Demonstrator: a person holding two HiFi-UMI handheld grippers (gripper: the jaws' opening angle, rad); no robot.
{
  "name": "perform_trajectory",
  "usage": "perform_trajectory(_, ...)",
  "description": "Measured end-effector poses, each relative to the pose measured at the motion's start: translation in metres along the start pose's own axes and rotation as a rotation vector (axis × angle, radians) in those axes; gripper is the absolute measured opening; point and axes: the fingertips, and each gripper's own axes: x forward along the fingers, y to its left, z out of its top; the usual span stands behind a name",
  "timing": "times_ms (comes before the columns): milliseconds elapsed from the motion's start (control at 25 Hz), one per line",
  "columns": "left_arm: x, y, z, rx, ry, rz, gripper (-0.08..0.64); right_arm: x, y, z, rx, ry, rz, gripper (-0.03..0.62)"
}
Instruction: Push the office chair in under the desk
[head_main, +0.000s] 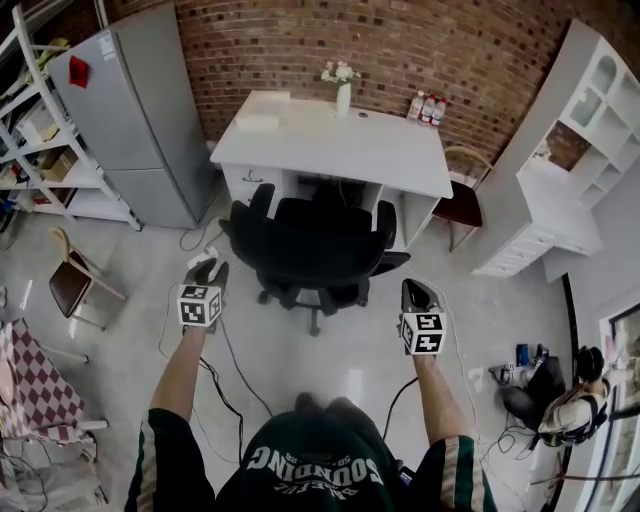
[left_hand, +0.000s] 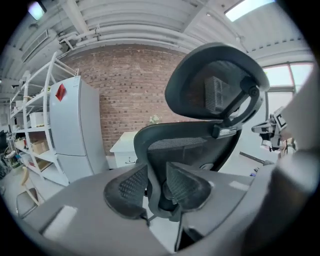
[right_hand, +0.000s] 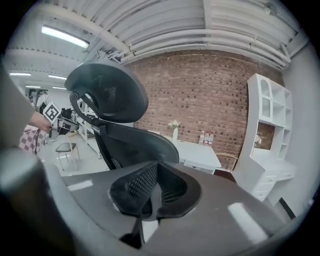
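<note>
Left gripper (head_main: 205, 268) has its jaws slightly apart, gripping nothing. Right gripper (head_main: 416, 292) is closed tight and empty. The office chair (head_main: 315, 245) stands just ahead, between them, facing the desk (head_main: 340, 140).

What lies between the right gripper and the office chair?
Nothing but a short strip of bare floor, seen in the head view. The right gripper, jaws shut and empty, sits just behind the right side of the office chair.

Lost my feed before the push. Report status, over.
Left tongs open, right tongs shut, both empty, short of office chair. Office chair faces desk, not pushed in. Cable on floor behind it.
</note>
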Motion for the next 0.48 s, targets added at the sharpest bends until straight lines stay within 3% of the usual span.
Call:
perform_trajectory(160,-0.034,-0.016,0.013,0.005,-0.054,0.018,0.011,-0.02,0.012,0.01,0.008,-0.024,0.018,0.002)
perform_trajectory(280,-0.06,-0.028,0.021,0.025,-0.086,0.027,0.011,-0.041,0.03,0.023,-0.059,-0.044,0.044,0.002)
perform_trajectory(480,-0.095,-0.053,0.035,0.018,-0.125,0.034,0.011,-0.079,0.041,0.048,-0.047,-0.104,0.062,0.0)
